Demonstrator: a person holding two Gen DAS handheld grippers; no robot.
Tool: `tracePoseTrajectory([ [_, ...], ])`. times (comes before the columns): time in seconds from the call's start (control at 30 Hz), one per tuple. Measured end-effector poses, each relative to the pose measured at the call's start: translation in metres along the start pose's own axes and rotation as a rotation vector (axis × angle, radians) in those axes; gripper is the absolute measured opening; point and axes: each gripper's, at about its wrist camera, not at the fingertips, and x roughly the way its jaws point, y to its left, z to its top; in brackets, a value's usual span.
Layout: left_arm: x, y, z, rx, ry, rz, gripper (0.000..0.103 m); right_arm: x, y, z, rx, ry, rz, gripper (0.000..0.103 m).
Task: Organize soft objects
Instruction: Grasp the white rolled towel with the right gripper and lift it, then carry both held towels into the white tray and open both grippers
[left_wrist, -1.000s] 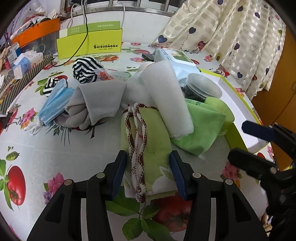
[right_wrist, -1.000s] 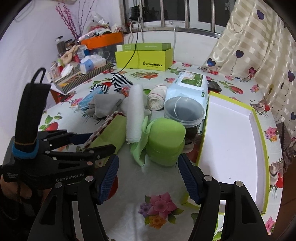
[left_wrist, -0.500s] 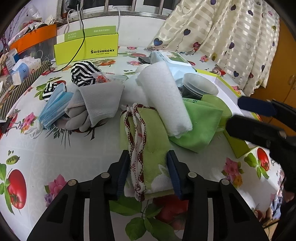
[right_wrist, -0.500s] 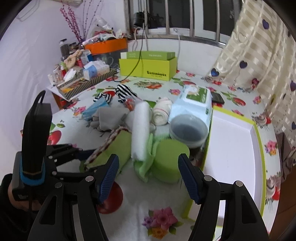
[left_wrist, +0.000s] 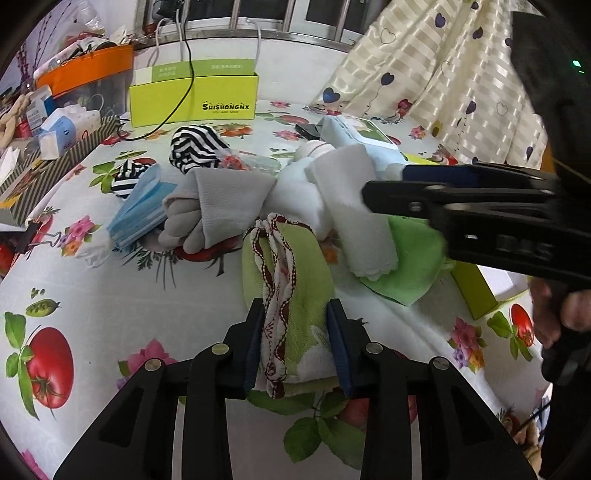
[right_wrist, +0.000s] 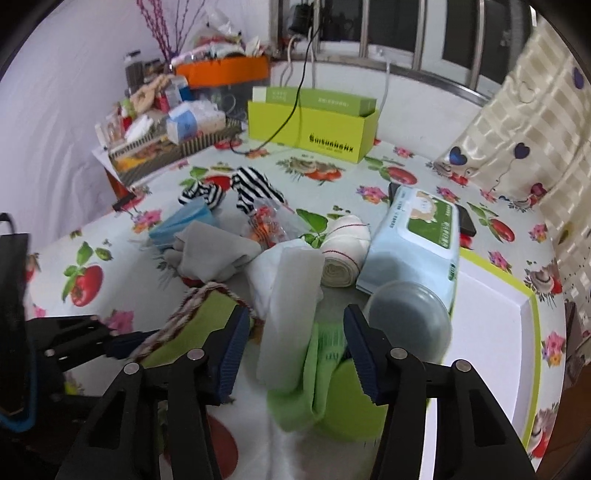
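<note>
Left wrist view: a worktop (left_wrist: 92, 295) under a fruit-and-flower cloth, heart-print curtain (left_wrist: 424, 74) at upper right. Since a second ago the left tongs (left_wrist: 295, 332) have narrowed and are closing, pads now pressing the folded green towel (left_wrist: 291, 273) with braided red-white trim at lower centre. The right tongs (right_wrist: 291, 350) are closing around a white rolled cloth (right_wrist: 291, 291), not yet pinching.

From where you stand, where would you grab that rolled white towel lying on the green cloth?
Probably across its near end, coming from above and the front. The white towel is a long narrow roll pointing away, so its width fits between the right gripper fingers, which are closing either side of it. The green cloth beneath should stay behind.
</note>
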Motion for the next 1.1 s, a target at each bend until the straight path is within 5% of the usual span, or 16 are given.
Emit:
tracePoseTrajectory([
  [0.27,0.003,0.006,0.0,-0.013,0.006,-0.006,0.035,0.032,0.0,0.005,-0.016,0.069,-0.005,0.02],
  [1.1,-0.042,-0.021,0.013,0.027,-0.111,-0.012,0.033,-0.08,-0.012,-0.015,0.072,-0.206,0.065,0.018],
])
